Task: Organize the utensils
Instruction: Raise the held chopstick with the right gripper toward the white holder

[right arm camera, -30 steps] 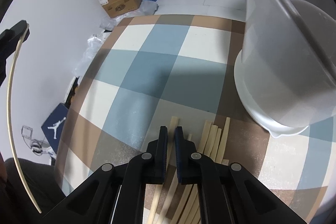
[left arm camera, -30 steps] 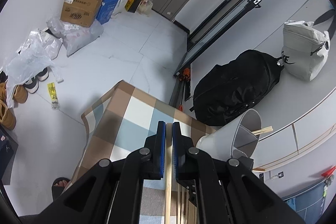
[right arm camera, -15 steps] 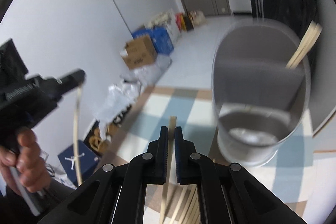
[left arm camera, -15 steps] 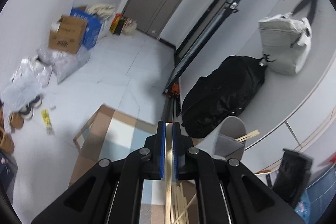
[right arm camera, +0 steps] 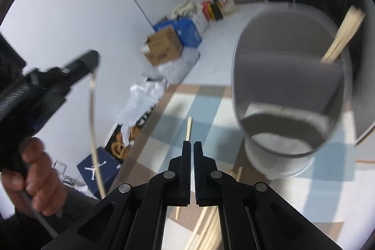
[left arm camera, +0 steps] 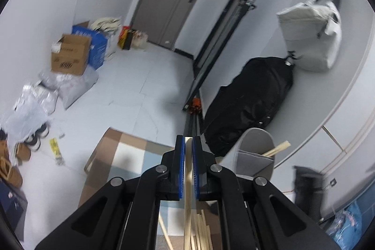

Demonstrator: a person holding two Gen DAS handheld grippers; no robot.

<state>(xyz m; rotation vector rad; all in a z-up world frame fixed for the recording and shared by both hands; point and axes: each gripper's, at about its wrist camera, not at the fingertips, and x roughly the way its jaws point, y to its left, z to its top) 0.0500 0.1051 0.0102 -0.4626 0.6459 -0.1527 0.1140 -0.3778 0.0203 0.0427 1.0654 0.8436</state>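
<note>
1 chopstick (left arm camera: 188, 182) is kept pinched by the left gripper (left arm camera: 188, 144); the right gripper (right arm camera: 192, 151), opening, has lost the chopstick (right arm camera: 188, 130) seen earlier between its fingers at lower centre.

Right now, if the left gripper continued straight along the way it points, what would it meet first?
Probably the pale tiled floor beside the dark sliding-door rail. The left gripper, shut on a pale wooden chopstick, seems to aim past the checked tablecloth's far edge, though depth is unclear.
</note>
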